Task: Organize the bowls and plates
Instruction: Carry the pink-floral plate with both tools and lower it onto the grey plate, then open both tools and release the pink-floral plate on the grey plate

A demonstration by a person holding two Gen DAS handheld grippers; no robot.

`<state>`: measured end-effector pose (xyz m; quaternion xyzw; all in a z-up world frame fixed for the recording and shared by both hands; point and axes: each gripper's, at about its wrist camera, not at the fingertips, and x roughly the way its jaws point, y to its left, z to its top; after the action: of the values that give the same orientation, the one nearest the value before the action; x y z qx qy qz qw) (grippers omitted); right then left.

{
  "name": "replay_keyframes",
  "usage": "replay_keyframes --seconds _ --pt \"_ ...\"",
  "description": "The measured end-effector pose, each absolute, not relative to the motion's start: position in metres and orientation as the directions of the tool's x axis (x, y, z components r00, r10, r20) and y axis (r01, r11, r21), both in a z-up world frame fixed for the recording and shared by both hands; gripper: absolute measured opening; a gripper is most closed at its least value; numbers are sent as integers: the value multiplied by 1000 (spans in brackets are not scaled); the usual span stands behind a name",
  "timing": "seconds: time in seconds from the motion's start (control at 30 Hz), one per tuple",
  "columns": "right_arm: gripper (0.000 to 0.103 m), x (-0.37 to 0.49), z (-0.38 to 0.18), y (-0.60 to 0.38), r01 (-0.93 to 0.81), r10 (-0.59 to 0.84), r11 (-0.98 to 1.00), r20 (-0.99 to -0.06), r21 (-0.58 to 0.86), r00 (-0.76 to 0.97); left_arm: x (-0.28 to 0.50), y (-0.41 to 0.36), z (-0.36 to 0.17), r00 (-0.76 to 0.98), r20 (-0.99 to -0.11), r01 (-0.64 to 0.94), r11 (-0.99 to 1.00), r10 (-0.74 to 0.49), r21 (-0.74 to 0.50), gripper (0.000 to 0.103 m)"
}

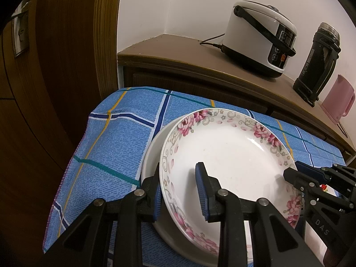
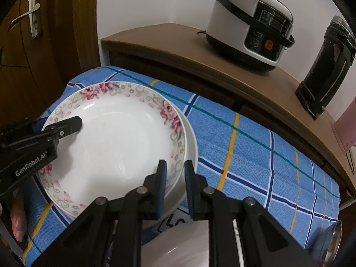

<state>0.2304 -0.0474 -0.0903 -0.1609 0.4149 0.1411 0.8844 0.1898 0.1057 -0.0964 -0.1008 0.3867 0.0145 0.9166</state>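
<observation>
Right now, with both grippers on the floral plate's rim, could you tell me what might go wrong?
1. The floral plate sits off-centre in the plain white dish; lifting could drag that dish along.
2. Left gripper and right gripper pinch only the rim; uneven lifting could let it slip.
3. The stack lies near the tablecloth edge.

White plate [image 1: 153, 146] mostly hidden under floral plate [image 1: 224, 146]; pink jug [image 1: 338, 98] cut by edge.

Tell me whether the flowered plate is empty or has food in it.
Empty. The flowered plate shows a bare white inside in both views, with nothing in it; it sits on a plain white plate.
</observation>
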Motion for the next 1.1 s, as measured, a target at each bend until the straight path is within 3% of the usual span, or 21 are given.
replay_keyframes --seconds 0.67,0.97,1.1 --pt "16 229 -91 -46 -382 114 908 -776 -173 621 187 103 -94 704 -710 -111 983 -28 -149 30" --pt "21 227 -88 -49 -387 152 913 -771 -130 618 184 104 -93 716 -698 -115 981 -26 -154 34" --pt "36 218 -79 -52 -396 184 911 -751 -111 634 179 101 -88 744 -668 -97 985 -23 -141 54"
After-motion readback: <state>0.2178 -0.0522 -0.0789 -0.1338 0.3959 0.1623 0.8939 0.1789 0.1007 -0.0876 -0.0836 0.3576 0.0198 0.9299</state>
